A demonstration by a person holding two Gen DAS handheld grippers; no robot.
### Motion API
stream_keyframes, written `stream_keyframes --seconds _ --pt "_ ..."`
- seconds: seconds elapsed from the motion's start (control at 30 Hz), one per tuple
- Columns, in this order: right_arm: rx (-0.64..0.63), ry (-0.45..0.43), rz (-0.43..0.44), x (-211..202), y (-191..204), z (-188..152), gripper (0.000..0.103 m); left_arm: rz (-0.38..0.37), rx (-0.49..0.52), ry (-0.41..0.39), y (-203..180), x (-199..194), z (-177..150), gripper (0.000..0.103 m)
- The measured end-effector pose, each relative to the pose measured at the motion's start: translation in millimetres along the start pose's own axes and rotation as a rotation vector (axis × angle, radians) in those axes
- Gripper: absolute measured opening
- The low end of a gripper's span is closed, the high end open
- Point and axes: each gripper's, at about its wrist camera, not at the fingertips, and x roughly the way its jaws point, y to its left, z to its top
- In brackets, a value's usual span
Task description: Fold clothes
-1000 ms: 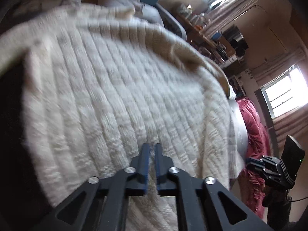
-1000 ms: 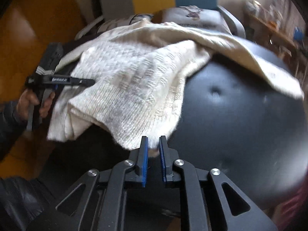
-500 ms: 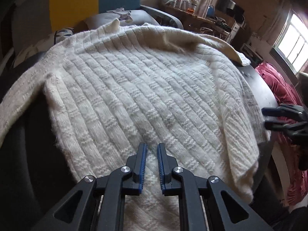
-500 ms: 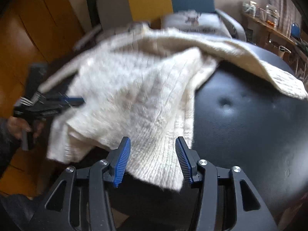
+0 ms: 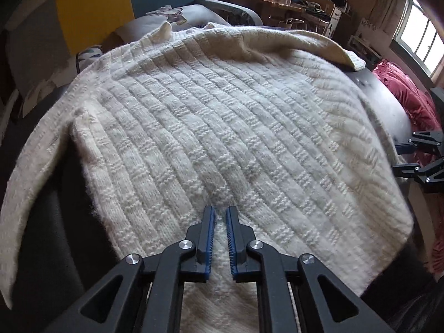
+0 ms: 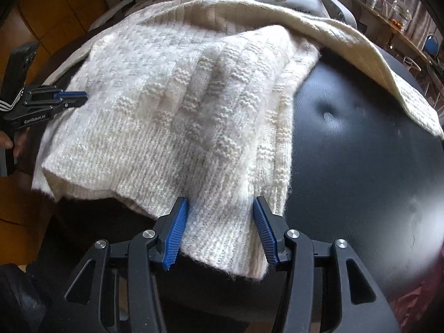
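Left claw [image 5: 220,216] pinches the sweater [image 5: 222,127] hem, pinning it on the seat [image 6: 360,152]; right claw [image 6: 220,208] gapes, straddling its corner, gripping nothing.

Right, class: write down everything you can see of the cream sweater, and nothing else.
The cream sweater is a thick, fuzzy knit with a ribbed, basket-like block pattern. It lies spread over a black padded surface, one sleeve stretched across the far side, another trailing off the other side. Its ribbed hem corner hangs over the near edge between the wide-open right tongs. The left tongs, almost shut, sit at a raised ridge of knit; whether they pinch it is unclear.
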Motion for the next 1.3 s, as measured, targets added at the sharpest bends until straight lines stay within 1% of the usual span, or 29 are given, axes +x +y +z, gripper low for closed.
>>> stream_keyframes --seconds 0.03,0.13,0.2,0.23,0.27,0.33,0.37,0.43,0.5,0.6,0.7,0.73,0.8,0.83,0.87,0.93,0.97,1.03,1.07,1.1,1.17,1.2,1.23,1.3 --pt "0.009 -0.021 0.010 -7.0 -3.1 -3.1 0.052 -0.024 -0.021 -0.016 1.3 -5.1 1.6 0.011" --pt "0.076 -0.140 0.101 -36.9 -20.3 -9.4 0.052 -0.094 -0.082 -0.066 5.3 -20.3 6.4 0.012" --pt "0.098 -0.184 0.148 -43.9 -28.8 -7.1 0.052 -0.131 -0.117 -0.096 7.0 -29.1 9.4 0.013" --pt "0.107 -0.204 0.170 -46.4 -32.7 -5.4 0.052 -0.067 -0.083 -0.086 -0.4 -23.3 9.2 0.013" --pt "0.101 -0.200 0.170 -42.4 -33.6 -1.3 0.052 -0.008 -0.052 -0.076 -6.8 -17.7 8.6 0.013" --pt "0.085 -0.170 0.166 -27.4 -34.3 9.0 0.052 0.027 -0.029 -0.042 -6.7 -8.5 2.6 0.013" --pt "0.090 -0.141 0.171 -17.0 -37.2 13.3 0.052 0.044 -0.017 -0.026 -6.7 -3.9 -0.5 0.013" --pt "0.102 -0.048 0.143 7.8 -41.2 15.4 0.052 0.078 0.006 0.007 -6.6 5.3 -6.5 0.013" --pt "0.089 -0.041 0.137 17.5 -44.0 13.5 0.052 0.105 0.029 0.024 -8.6 10.3 -9.2 0.014" --pt "0.081 -0.036 0.134 17.1 -46.2 10.8 0.052 0.141 0.092 0.028 -16.5 11.7 -9.2 0.014" --pt "0.122 -0.059 0.149 3.5 -51.6 8.0 0.052 0.104 0.057 -0.008 -14.2 1.8 -13.5 0.014" --pt "0.130 -0.083 0.157 -5.8 -52.1 6.1 0.052 0.091 0.046 -0.020 -13.4 -1.5 -15.0 0.014" --pt "0.110 -0.109 0.169 -17.9 -49.6 -1.4 0.052 0.066 0.022 -0.044 -11.8 -8.1 -17.9 0.014" --pt "0.089 -0.109 0.165 -20.9 -46.3 -5.5 0.057 0.055 0.011 -0.055 -11.1 -11.0 -19.5 0.014" --pt "0.065 -0.100 0.153 -21.3 -42.0 -9.4 0.068 0.053 0.001 -0.061 -11.3 -11.0 -22.9 0.014" --pt "0.026 -0.062 0.109 -14.3 -34.3 -15.5 0.078 0.075 -0.024 -0.027 -10.2 -2.8 -31.3 0.014" --pt "0.020 -0.025 0.082 -6.6 -32.7 -17.7 0.078 0.076 -0.026 -0.049 -9.8 -3.7 -33.3 0.014" --pt "-0.019 -0.013 0.033 0.5 -26.2 -22.3 0.080 0.078 -0.050 -0.050 -7.4 -5.6 -34.5 0.014" --pt "-0.019 -0.009 0.027 0.5 -25.2 -21.6 0.082 0.076 -0.061 -0.049 -6.1 -6.4 -34.3 0.014" --pt "-0.010 -0.005 0.029 -0.7 -25.1 -19.7 0.082 0.074 -0.071 -0.048 -4.8 -7.3 -33.9 0.014" --pt "0.007 0.003 0.032 -3.0 -25.0 -16.0 0.082 0.094 -0.083 -0.050 -4.6 -11.3 -32.1 0.016" --pt "0.014 -0.009 0.030 -7.4 -24.8 -11.6 0.082 0.108 -0.091 -0.062 -5.1 -14.4 -29.5 0.020" --pt "0.022 -0.028 0.026 -13.1 -24.6 -6.4 0.084 0.120 -0.100 -0.074 -5.6 -17.6 -27.3 0.020" --pt "0.027 -0.097 0.033 -26.7 -23.9 8.6 0.095 0.110 -0.114 -0.114 -8.7 -24.5 -23.7 0.021"
